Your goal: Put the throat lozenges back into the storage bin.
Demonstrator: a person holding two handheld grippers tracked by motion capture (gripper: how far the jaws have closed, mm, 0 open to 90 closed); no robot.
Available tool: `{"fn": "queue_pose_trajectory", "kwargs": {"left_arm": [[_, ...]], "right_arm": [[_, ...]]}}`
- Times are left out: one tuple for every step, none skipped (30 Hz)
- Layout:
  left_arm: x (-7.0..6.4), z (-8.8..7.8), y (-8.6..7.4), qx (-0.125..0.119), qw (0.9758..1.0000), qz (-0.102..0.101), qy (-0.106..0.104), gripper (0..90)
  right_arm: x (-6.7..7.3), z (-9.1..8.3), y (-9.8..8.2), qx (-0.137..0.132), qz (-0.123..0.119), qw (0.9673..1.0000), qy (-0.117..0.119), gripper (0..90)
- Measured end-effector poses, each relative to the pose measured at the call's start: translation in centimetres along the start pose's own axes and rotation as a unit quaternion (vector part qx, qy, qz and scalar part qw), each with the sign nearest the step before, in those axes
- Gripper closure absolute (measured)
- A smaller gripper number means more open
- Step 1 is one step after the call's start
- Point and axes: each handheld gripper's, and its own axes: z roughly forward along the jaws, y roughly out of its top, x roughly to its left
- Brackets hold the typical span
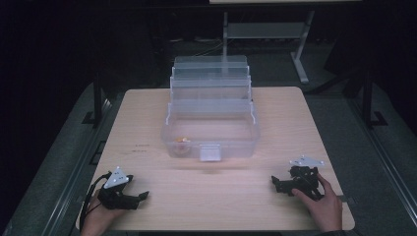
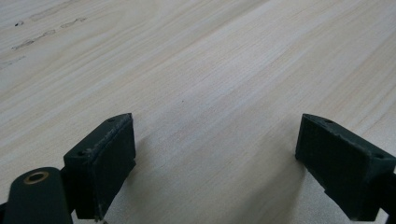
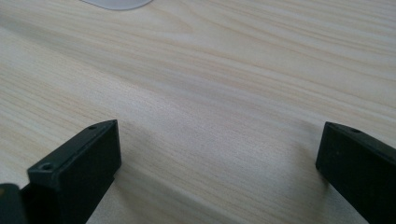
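A clear plastic tiered box (image 1: 211, 123) stands open in the middle of the wooden table (image 1: 147, 113), its trays stepped up toward the back. A small orange item (image 1: 183, 140) lies in its bottom compartment at the front left. My left gripper (image 1: 142, 195) rests on the table near the front left corner, held by a hand; in the left gripper view (image 2: 215, 158) its jaws stand wide apart over bare wood. My right gripper (image 1: 275, 182) rests near the front right, also held by a hand; its jaws (image 3: 219, 172) are wide apart with nothing between them.
A white latch tab (image 1: 210, 153) hangs on the box's front wall. Faint pencil marks (image 1: 140, 146) lie on the table left of the box. Beyond the table stands a metal-legged bench (image 1: 265, 29) on a dark floor. A pale edge of the box (image 3: 116, 3) shows at the top of the right gripper view.
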Motion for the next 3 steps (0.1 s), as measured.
{"fn": "queue_pose_trajectory", "kwargs": {"left_arm": [[0.0,0.0,0.0,0.0,1.0,0.0,0.0,11.2],[-0.01,0.0,0.0,0.0,1.0,0.0,0.0,11.2],[-0.01,0.0,0.0,0.0,1.0,0.0,0.0,11.2]], "right_arm": [[0.0,0.0,0.0,0.0,0.0,1.0,0.0,0.0],[0.0,0.0,0.0,0.0,0.0,1.0,0.0,0.0],[0.0,0.0,0.0,0.0,0.0,1.0,0.0,0.0]]}}
